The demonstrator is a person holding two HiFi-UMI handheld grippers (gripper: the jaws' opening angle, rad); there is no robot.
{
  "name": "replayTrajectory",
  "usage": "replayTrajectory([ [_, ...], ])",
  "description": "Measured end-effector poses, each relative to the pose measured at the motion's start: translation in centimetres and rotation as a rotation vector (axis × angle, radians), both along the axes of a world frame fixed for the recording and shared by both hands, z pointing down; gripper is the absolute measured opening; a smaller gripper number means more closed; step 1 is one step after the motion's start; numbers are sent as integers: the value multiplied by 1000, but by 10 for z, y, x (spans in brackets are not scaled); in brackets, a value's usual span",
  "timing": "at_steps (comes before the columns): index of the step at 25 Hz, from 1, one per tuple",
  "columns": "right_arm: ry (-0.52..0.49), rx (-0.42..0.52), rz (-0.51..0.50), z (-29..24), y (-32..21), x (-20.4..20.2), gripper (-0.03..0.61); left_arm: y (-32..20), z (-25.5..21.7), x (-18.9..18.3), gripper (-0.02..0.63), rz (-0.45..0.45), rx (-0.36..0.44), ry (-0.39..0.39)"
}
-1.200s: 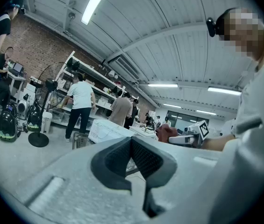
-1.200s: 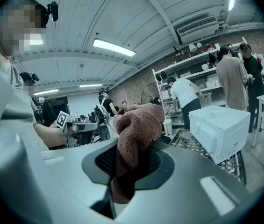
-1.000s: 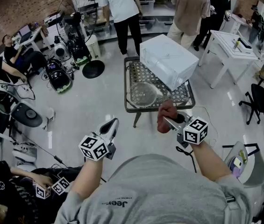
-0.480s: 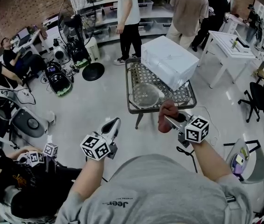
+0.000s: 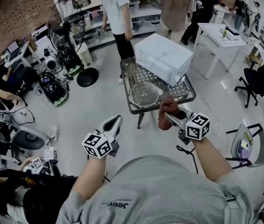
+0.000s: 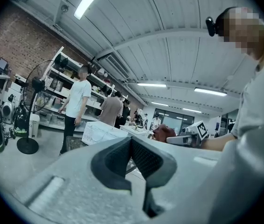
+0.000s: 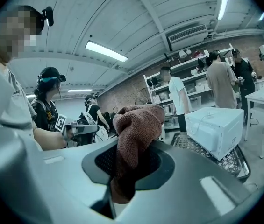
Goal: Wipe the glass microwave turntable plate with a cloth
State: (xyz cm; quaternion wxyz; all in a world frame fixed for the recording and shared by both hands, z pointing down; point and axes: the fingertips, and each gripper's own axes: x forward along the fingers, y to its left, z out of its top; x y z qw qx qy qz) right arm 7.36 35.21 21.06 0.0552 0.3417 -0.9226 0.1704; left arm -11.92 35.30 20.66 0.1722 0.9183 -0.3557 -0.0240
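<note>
The clear glass turntable plate (image 5: 144, 94) lies flat on a low metal mesh table (image 5: 174, 97), in front of a white microwave (image 5: 163, 58). My right gripper (image 5: 168, 116) hangs just short of the table's near edge and is shut on a reddish-brown cloth (image 5: 167, 114), which bulges up between its jaws (image 7: 134, 134). My left gripper (image 5: 113, 123) is to the left over the floor, shut with nothing in it (image 6: 132, 154). The microwave (image 7: 216, 127) and table show at the right of the right gripper view.
Two people stand behind the table by shelving (image 5: 122, 13). A floor fan (image 5: 88, 76), seated people and cables fill the left. A white desk (image 5: 220, 36) and office chair (image 5: 258, 83) stand at the right.
The view has shifted; the table with plate sits slightly nearer the grippers. A person in a white shirt has walked left behind the table. Both grippers keep their hold.
</note>
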Motion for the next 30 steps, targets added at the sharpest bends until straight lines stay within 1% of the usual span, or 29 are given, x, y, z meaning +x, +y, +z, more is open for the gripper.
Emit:
replayTrajectory([
  [5, -6, -14, 22, 9, -4, 1, 71, -12, 3, 1, -2, 17, -5, 0],
  [8, -4, -20, 8, 16, -12, 11, 71, -16, 10, 9, -2, 6, -17, -4],
  [11, -20, -19, -6, 23, -32, 26, 71, -28, 19, 20, -2, -19, -28, -17],
  [17, -51, -18, -75, 37, -100, 55, 71, -78, 34, 50, -2, -88, -48, -59],
  [23, -58, -44, -161, 44, -174, 95, 71, -148, 38, 96, -2, -167, -82, -81],
  [27, -53, -59, -210, 47, -215, 119, 71, -189, 36, 125, -2, -202, -89, -98],
  [30, -53, -64, -248, 49, -237, 128, 71, -209, 38, 139, -2, -227, -100, -107],
])
